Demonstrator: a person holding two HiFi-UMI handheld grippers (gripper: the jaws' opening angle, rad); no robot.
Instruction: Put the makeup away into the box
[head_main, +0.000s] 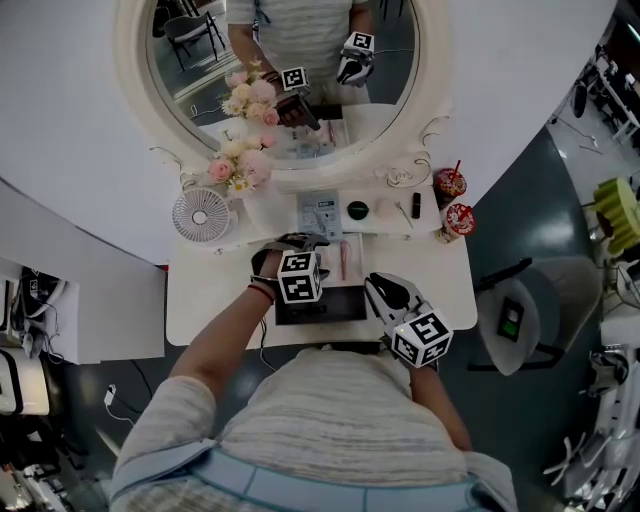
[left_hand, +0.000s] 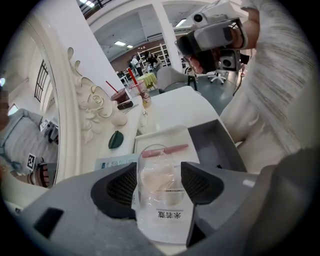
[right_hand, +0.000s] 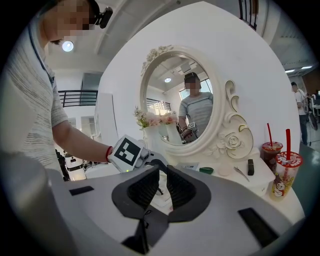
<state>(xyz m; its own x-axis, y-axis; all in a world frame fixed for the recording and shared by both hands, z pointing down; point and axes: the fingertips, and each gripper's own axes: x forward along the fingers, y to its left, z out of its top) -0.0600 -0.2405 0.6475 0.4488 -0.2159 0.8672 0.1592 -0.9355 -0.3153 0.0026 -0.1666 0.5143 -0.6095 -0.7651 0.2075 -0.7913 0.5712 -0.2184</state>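
Note:
A clear packet (left_hand: 162, 185) with a pale puff inside and a white label lies between the jaws of my left gripper (left_hand: 159, 175), whose pads stand wide on either side without pressing it. Under it is a white tray (left_hand: 150, 139) holding a pink stick (left_hand: 167, 148). The dark grey box (left_hand: 216, 145) sits just right of the tray, near the table's front edge (head_main: 330, 305). In the head view my left gripper (head_main: 300, 245) points down over the tray. To the right of the box hangs my right gripper (head_main: 385, 290) (right_hand: 163, 172), its jaws drawn to a thin slit with nothing between them.
On the shelf under the oval mirror (head_main: 285, 60) lie a leaflet (head_main: 320, 213), a green compact (head_main: 357, 210), a black tube (head_main: 416, 205) and tweezers (right_hand: 241, 173). Two drinks with straws (head_main: 455, 205) stand at the right end; a small fan (head_main: 201, 214) and flowers (head_main: 240, 165) stand left.

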